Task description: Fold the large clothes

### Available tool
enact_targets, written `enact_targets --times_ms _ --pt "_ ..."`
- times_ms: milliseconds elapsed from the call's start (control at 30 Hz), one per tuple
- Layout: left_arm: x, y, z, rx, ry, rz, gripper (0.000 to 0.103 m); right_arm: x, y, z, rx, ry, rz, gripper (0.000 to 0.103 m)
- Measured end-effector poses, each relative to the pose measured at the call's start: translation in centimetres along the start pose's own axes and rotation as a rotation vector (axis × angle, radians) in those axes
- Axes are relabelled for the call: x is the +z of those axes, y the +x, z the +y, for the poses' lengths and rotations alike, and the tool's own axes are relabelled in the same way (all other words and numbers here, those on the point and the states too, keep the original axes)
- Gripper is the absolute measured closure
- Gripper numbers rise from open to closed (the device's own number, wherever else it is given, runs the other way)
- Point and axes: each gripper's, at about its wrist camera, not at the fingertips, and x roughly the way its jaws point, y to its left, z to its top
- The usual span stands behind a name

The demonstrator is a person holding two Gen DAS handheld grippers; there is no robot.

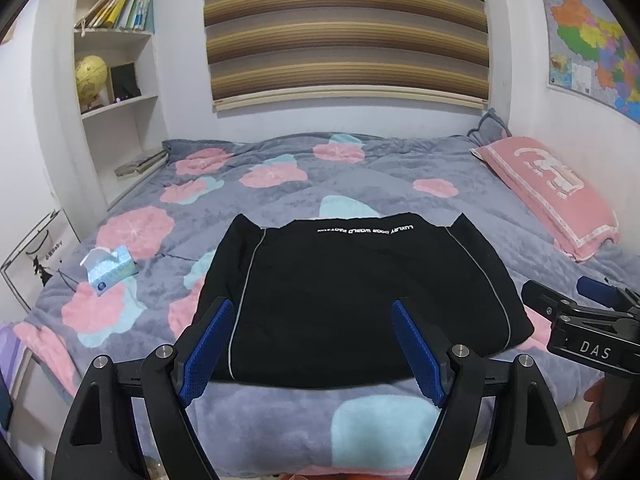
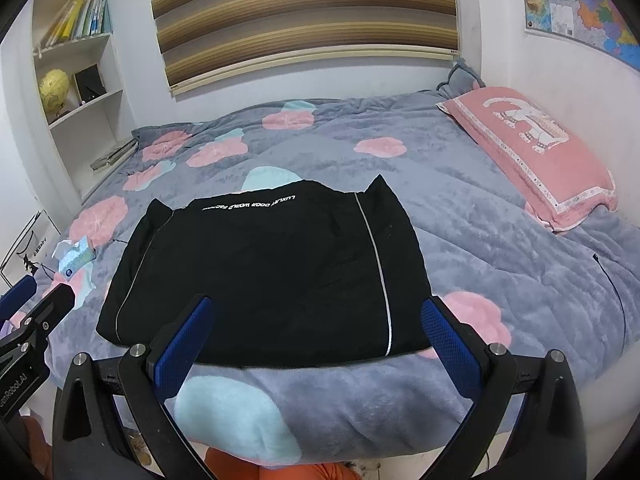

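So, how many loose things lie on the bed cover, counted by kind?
Black folded garment: 1
Pink pillow: 1
Blue tissue pack: 1
Total: 3

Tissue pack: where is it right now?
On the bed's left side in both wrist views: the tissue pack lies on the floral blanket, just left of the folded black garment.
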Motion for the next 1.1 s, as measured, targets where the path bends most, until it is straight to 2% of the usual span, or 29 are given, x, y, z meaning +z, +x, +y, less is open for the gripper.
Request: enact_targets --times_ms 200,633,800,1100 --pt "0.0 -0.2 0.4 0.018 0.005 -0.006 0.021 0.1 0.2 0.5 0.013 -0.001 0.01 0.0" --pt "0.0 0.2 1.9 0.014 -0.051 0.009 0.021 0.0 0.4 1.8 0.011 -0.035 0.017 0.0" --pt "0.2 0.6 1.9 0.006 -0.047 0.019 0.021 0.0 0.8 1.9 0.012 -0.038 0.026 0.0" --pt "0.1 0.6 1.9 -0.01 -0.027 -0.01 0.021 0.0 1.4 1.8 0.001 -0.041 0.036 0.0"
